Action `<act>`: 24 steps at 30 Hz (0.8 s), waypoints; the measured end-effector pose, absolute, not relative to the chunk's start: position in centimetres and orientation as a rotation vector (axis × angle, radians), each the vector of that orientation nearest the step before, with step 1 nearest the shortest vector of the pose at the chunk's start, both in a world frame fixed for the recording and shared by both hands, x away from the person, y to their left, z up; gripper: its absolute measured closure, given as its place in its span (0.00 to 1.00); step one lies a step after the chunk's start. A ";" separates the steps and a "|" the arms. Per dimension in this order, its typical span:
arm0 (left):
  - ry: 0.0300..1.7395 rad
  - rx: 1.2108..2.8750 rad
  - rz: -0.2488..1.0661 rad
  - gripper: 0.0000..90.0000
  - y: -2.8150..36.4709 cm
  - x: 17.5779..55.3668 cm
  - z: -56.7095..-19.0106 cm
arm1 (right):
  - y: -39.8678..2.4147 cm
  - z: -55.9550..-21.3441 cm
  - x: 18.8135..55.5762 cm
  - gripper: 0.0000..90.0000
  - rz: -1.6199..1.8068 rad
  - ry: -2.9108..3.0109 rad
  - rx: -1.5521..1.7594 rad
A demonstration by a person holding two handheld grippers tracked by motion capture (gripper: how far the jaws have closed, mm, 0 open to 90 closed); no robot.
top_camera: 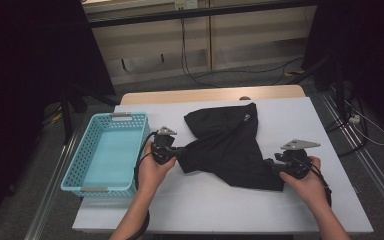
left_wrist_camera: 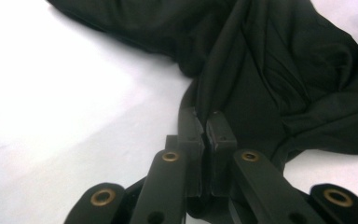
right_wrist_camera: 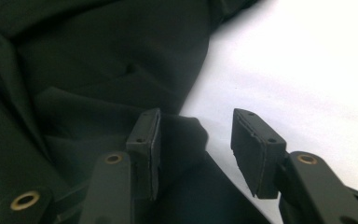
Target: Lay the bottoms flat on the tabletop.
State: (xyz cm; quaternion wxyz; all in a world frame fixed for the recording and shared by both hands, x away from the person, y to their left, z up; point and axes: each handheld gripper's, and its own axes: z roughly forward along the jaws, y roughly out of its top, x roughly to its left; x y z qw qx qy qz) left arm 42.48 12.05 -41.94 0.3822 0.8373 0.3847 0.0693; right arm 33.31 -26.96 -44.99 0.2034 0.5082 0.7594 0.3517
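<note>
White bench (top_camera: pixel 220 200) carries a black garment (top_camera: pixel 230 145), long axis running from far centre to near right; small pale mark on it, unreadable. Turquoise basket (top_camera: pixel 80 175) stands left. Left tool (left_wrist_camera: pixel 207 128) is clamped on a cloth fold; right tool (right_wrist_camera: pixel 196 144) stands apart over the garment's edge

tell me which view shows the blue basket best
The high view: the blue basket sits whole at the table's left edge, beside the left gripper, open side up. The two gripper views look at the black garment and white tabletop instead.
</note>
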 end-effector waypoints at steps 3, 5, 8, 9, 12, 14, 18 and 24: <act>1.008 2.128 0.187 0.96 12.4 42.5 -41.9 | -27.1 -44.9 33.3 0.59 0.977 2.111 1.425; 1.000 2.132 0.197 0.96 12.4 42.5 -41.8 | -27.3 -45.0 33.3 0.59 0.966 2.109 1.436; 0.972 2.134 0.197 0.95 11.9 42.5 -41.9 | -27.6 -45.4 33.2 0.64 0.947 2.134 1.449; 0.953 2.142 0.197 0.93 11.7 42.5 -41.9 | -27.5 -45.5 33.2 0.68 0.942 2.154 1.460; 0.892 2.140 0.230 0.70 10.9 42.3 -41.7 | -27.4 -45.7 32.8 0.84 0.942 2.179 1.444; 0.885 2.099 0.182 0.62 10.2 42.1 -41.5 | -27.3 -45.6 32.5 0.97 0.972 2.217 1.434; 0.795 2.105 0.190 0.43 8.6 41.4 -41.1 | -27.2 -45.3 31.6 0.99 1.001 2.270 1.408; 0.695 2.170 0.148 0.33 6.2 40.4 -41.5 | -27.2 -44.8 29.5 0.99 1.008 2.331 1.381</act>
